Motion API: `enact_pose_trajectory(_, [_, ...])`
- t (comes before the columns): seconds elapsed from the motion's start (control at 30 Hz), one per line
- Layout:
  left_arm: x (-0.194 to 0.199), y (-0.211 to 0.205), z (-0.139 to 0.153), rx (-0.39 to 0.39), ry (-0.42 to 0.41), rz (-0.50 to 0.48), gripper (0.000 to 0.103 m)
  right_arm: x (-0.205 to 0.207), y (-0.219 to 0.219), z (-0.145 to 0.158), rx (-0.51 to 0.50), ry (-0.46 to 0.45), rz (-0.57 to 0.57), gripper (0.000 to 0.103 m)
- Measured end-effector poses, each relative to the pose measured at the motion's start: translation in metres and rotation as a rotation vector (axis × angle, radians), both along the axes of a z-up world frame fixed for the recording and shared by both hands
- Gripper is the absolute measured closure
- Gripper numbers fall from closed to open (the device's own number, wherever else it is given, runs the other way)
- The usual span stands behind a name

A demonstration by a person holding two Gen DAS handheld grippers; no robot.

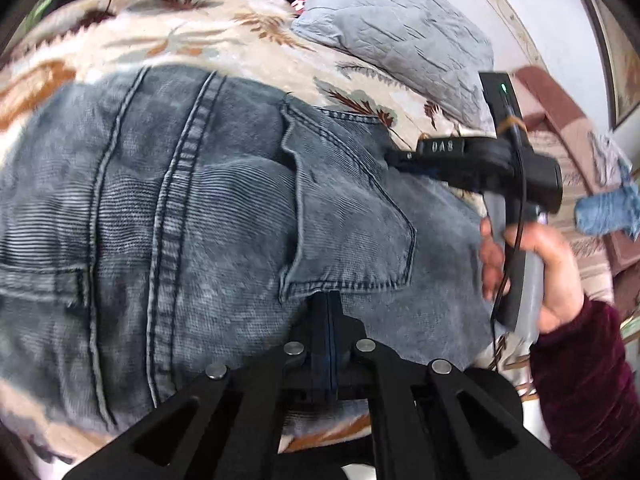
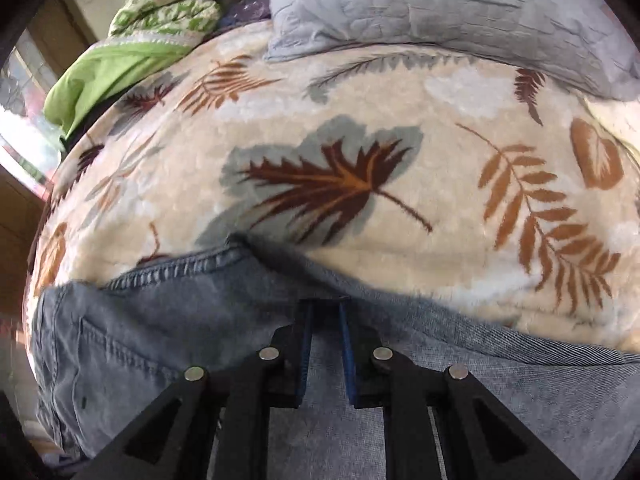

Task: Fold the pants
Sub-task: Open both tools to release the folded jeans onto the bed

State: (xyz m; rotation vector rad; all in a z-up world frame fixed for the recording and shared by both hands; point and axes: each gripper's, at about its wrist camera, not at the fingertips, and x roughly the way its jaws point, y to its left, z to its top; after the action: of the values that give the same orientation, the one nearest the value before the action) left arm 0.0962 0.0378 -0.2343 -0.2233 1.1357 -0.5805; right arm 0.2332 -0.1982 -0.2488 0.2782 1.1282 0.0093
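Note:
Faded blue jeans (image 1: 200,200) lie spread on a cream blanket with a leaf pattern (image 1: 180,40), back pocket (image 1: 352,232) facing up. My left gripper (image 1: 330,300) has its fingers pressed together, the tips sunk into the denim just below the pocket. In the left wrist view my right gripper (image 1: 396,158) reaches in from the right to the jeans' far edge, held by a hand (image 1: 552,272) in a dark red sleeve. In its own view the right gripper (image 2: 324,312) is shut on a fold of the jeans (image 2: 140,340) near their seamed edge, with denim filling the narrow gap between the pads.
A grey-blue quilted pillow (image 2: 460,8) lies at the far side of the blanket (image 2: 360,120). Green and white bedding (image 2: 120,60) is bunched at the far left. A striped reddish cloth (image 1: 568,152) and a light blue garment (image 1: 608,212) lie off to the right.

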Motion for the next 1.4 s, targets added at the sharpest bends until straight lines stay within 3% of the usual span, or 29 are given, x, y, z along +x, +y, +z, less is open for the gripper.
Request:
enact_pose_trajectory(0.1, [-0.02, 0.0, 0.019, 0.068, -0.082, -0.027, 0.093, -0.012, -0.012, 0.014, 0.076, -0.035, -0.008, 0.085])
enact_pose_trajectory(0.17, [-0.032, 0.0, 0.029, 0.11, -0.131, -0.038, 0.076, -0.023, -0.017, 0.025, 0.114, -0.062, -0.01, 0.085])
enact_pose_trajectory(0.27, [-0.043, 0.002, 0.039, 0.19, -0.195, -0.027, 0.064, -0.038, -0.018, 0.038, 0.105, -0.068, 0.055, 0.085])
enact_pose_trajectory(0.33, [-0.043, 0.004, 0.037, 0.226, -0.201, -0.024, 0.063, -0.052, -0.031, 0.044, 0.122, -0.064, 0.064, 0.085])
enact_pose_trajectory(0.47, [-0.038, 0.014, 0.018, 0.308, -0.119, -0.011, 0.062, -0.091, -0.074, 0.047, 0.187, -0.069, -0.018, 0.085])
enact_pose_trajectory(0.63, [-0.044, 0.007, 0.024, 0.367, -0.139, -0.011, 0.062, -0.156, -0.131, 0.035, 0.161, -0.025, -0.113, 0.085])
enact_pose_trajectory(0.77, [-0.046, -0.008, 0.04, 0.355, -0.168, -0.016, 0.06, -0.2, -0.172, 0.008, 0.071, 0.048, -0.173, 0.085])
enact_pose_trajectory(0.87, [-0.047, -0.024, 0.048, 0.35, -0.194, -0.05, 0.052, -0.231, -0.208, 0.004, 0.175, -0.005, -0.232, 0.085])
enact_pose_trajectory(1.03, [-0.035, -0.048, 0.033, 0.391, -0.175, -0.079, 0.051, -0.268, -0.224, 0.017, 0.212, -0.123, -0.287, 0.084])
enact_pose_trajectory(1.13, [-0.032, -0.052, 0.023, 0.43, -0.151, -0.066, 0.051, -0.279, -0.23, 0.001, 0.169, -0.079, -0.284, 0.08])
enact_pose_trajectory(1.3, [-0.029, -0.057, 0.032, 0.467, -0.136, -0.064, 0.051, -0.318, -0.267, -0.004, 0.274, -0.167, -0.359, 0.08])
enact_pose_trajectory(1.4, [-0.029, -0.063, 0.04, 0.452, -0.153, -0.054, 0.051, -0.332, -0.284, 0.003, 0.26, -0.192, -0.43, 0.08])
